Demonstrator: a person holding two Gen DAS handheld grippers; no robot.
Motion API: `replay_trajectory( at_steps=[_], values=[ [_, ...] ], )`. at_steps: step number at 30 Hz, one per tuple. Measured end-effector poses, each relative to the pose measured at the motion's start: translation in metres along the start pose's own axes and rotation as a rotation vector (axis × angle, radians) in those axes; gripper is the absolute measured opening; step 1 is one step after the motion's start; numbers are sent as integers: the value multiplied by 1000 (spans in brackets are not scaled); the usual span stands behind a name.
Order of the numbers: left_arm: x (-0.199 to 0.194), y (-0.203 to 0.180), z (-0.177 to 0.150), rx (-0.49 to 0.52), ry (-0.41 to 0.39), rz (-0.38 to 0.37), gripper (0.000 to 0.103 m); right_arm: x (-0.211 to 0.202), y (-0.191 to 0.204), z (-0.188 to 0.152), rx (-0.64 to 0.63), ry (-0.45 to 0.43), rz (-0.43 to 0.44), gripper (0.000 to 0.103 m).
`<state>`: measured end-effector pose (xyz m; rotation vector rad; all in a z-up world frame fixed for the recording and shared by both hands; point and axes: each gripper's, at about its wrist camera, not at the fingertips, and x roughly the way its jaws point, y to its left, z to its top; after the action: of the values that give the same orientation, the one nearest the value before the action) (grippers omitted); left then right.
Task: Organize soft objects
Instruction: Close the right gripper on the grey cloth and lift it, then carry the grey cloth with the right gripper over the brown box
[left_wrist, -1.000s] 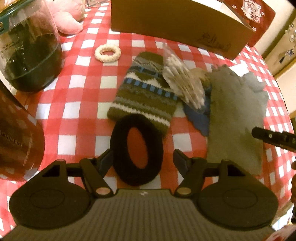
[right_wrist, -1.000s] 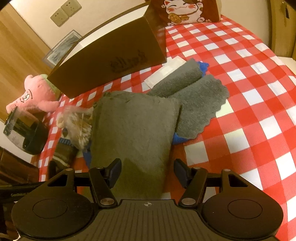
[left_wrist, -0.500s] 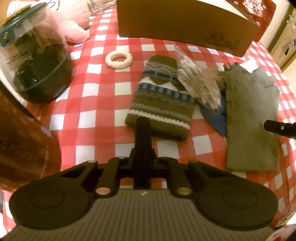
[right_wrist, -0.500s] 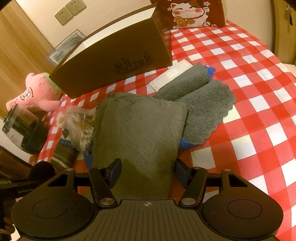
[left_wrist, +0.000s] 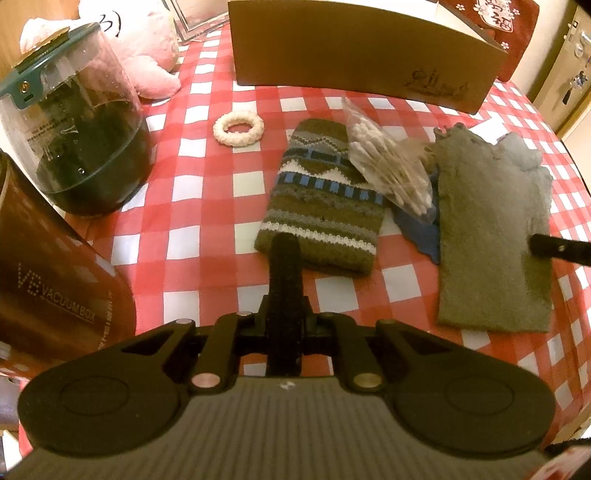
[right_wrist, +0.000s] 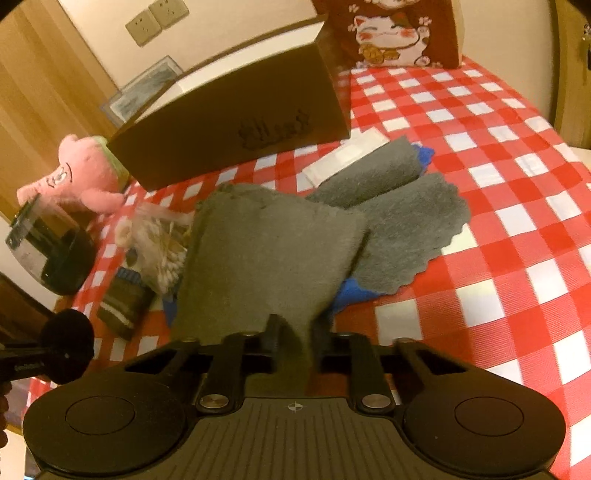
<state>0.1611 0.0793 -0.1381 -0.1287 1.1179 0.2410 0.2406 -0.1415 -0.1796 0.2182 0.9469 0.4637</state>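
Left gripper (left_wrist: 283, 325) is clamped tight on the black hair scrunchie (left_wrist: 284, 266), squeezed flat and lifted edge-on above the checkered tablecloth (left_wrist: 207, 206). Just past it at twelve o'clock lies the knitted patterned sock (left_wrist: 321, 206), a bag of cotton swabs (left_wrist: 391, 166) overlapping its one o'clock corner. At eleven o'clock, well apart, sits the white crocheted ring (left_wrist: 239, 129); the glass jar (left_wrist: 74, 140) stands at ten. Right gripper (right_wrist: 293, 343) is pinched shut on the near edge of the olive-grey towel (right_wrist: 266, 258), whose far part rests on the table. A grey scalloped cloth (right_wrist: 417, 229) spreads at one o'clock, a blue cloth (right_wrist: 354, 291) peeking beneath. The cardboard box (right_wrist: 229, 129) stands at twelve.
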Motion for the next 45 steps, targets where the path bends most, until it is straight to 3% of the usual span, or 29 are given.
replay_trajectory(
  at_steps=[10, 27, 36, 45],
  values=[
    [-15, 0, 3, 13, -28, 2, 11, -44, 27, 14, -65, -80, 73, 4],
    [-71, -3, 38, 64, -157, -18, 11, -110, 77, 64, -155, -214, 130, 3],
    [-89, -6, 71, 102, -246, -20, 11, -138, 83, 95, -164, -306, 145, 3],
    [-96, -14, 119, 115, -314, -46, 11, -140, 91, 129, -189, -362, 158, 3]
  ],
)
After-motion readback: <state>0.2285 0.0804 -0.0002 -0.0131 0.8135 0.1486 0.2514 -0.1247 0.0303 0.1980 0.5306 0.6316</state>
